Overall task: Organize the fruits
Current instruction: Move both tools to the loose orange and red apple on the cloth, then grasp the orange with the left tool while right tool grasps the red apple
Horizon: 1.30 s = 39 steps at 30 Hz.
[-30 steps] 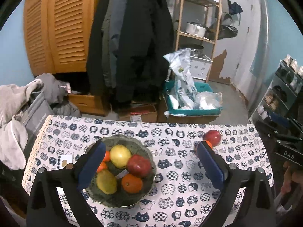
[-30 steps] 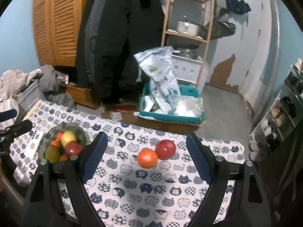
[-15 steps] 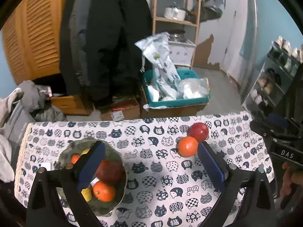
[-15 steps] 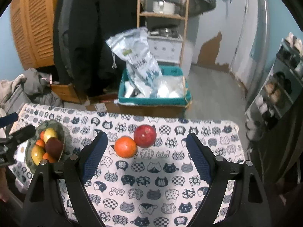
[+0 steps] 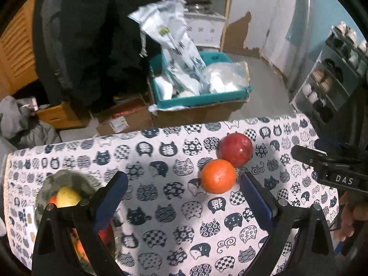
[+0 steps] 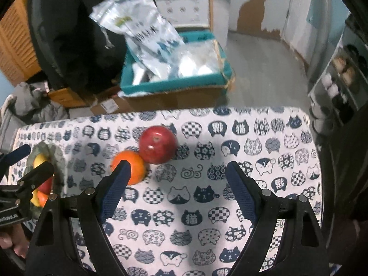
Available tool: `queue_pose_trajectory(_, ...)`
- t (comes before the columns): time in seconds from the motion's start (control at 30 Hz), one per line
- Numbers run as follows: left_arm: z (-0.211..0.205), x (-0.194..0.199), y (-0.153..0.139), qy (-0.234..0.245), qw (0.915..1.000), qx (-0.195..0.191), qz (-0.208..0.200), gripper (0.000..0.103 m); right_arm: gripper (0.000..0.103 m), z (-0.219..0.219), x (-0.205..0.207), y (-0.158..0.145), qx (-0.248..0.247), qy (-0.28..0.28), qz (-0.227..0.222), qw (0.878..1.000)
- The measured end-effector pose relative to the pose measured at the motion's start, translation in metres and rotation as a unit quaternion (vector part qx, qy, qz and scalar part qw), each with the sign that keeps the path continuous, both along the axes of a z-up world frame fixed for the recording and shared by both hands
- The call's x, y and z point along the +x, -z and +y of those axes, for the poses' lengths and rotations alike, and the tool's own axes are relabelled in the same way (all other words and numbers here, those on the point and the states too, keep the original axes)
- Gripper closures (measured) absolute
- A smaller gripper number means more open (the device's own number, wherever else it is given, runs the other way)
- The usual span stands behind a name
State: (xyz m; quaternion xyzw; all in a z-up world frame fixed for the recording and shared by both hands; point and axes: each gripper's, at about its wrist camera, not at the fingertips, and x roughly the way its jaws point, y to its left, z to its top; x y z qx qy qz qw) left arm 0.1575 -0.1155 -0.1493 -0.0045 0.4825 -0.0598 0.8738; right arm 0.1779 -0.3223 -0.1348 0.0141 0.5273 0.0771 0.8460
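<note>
An orange (image 5: 218, 176) and a red apple (image 5: 236, 149) lie touching on the cat-print tablecloth (image 5: 161, 207). My left gripper (image 5: 184, 184) is open and empty, with the orange just inside its right finger. A grey-green bowl (image 5: 66, 179) holding a yellow fruit and others sits at the left, partly hidden behind the left finger. In the right wrist view my right gripper (image 6: 177, 172) is open and empty; the orange (image 6: 135, 161) is partly behind its left finger, the apple (image 6: 157, 147) just beyond, the bowl (image 6: 57, 158) far left.
The far table edge drops to a floor holding a teal bin (image 5: 197, 96) of plastic bags and cardboard boxes (image 5: 122, 119). Dark coats hang behind. A shoe rack (image 5: 333, 78) stands right. The right gripper's body (image 5: 331, 170) shows at the right edge of the left wrist view.
Both grippers have moved down and forward toward the orange and apple. The left one swung right, away from the bowl, which has slid to its lower left.
</note>
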Motion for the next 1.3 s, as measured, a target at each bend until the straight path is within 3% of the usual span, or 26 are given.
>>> queue_pose_trajectory(0.37,-0.034,0.033,0.058,0.029,0.9975,0.024,0.06,0.004,0.018,-0.011,0.029,0.045,-0.017,0.01,0.064,0.998)
queue_pose_trajectory(0.9,-0.061,0.06,0.116,0.052,0.9909,0.0,0.124,0.005,0.018,-0.021,0.042,0.072,0.006,0.032,0.086,0.996)
queue_pose_trajectory(1.13,-0.063,0.065,0.133,0.061,0.9854,-0.042,0.153,0.033,0.018,-0.016,0.046,0.078,0.011,0.027,0.091,0.995)
queue_pose_trajectory(1.3,-0.062,0.062,0.131,0.06,0.9864,-0.042,0.147,0.035,0.018,-0.008,0.051,0.081,0.017,0.02,0.093,0.995)
